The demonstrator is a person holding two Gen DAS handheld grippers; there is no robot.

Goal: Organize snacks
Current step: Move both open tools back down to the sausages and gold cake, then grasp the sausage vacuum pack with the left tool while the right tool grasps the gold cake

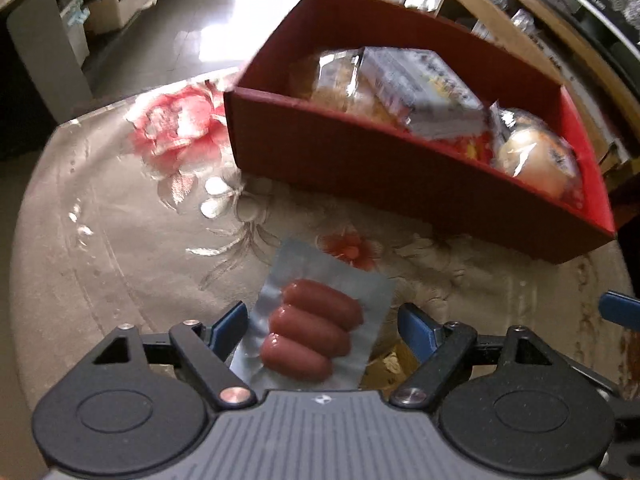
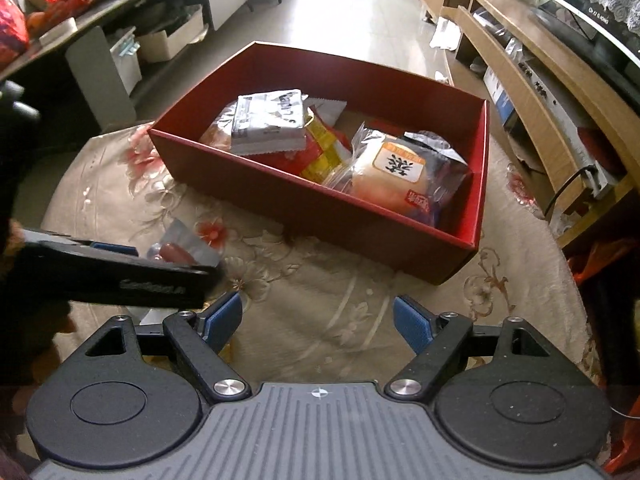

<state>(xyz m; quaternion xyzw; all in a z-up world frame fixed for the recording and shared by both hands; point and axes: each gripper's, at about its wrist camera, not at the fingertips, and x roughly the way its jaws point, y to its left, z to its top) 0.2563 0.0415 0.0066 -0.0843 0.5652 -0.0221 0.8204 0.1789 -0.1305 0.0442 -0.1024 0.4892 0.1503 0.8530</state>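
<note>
A clear vacuum pack of three reddish sausages (image 1: 312, 312) lies flat on the floral tablecloth. My left gripper (image 1: 323, 332) points down over it, open, with the pack between the blue pads and neither pad pressing on it. Behind it stands the red cardboard box (image 1: 360, 168), holding a grey packet (image 2: 268, 124), a yellow and red packet (image 2: 324, 152) and a bagged bun (image 2: 396, 176). My right gripper (image 2: 318, 320) hangs open over bare cloth in front of the box (image 2: 280, 196), with nothing between its fingers. In the right wrist view the left gripper (image 2: 164, 258) covers part of the sausage pack (image 2: 180, 250).
The round table (image 2: 340, 312) ends close behind and beside the box. A wooden shelf unit (image 2: 520, 92) with a cable runs along the right. Cardboard boxes (image 2: 168, 40) and a cluttered counter stand on the left, with tiled floor between.
</note>
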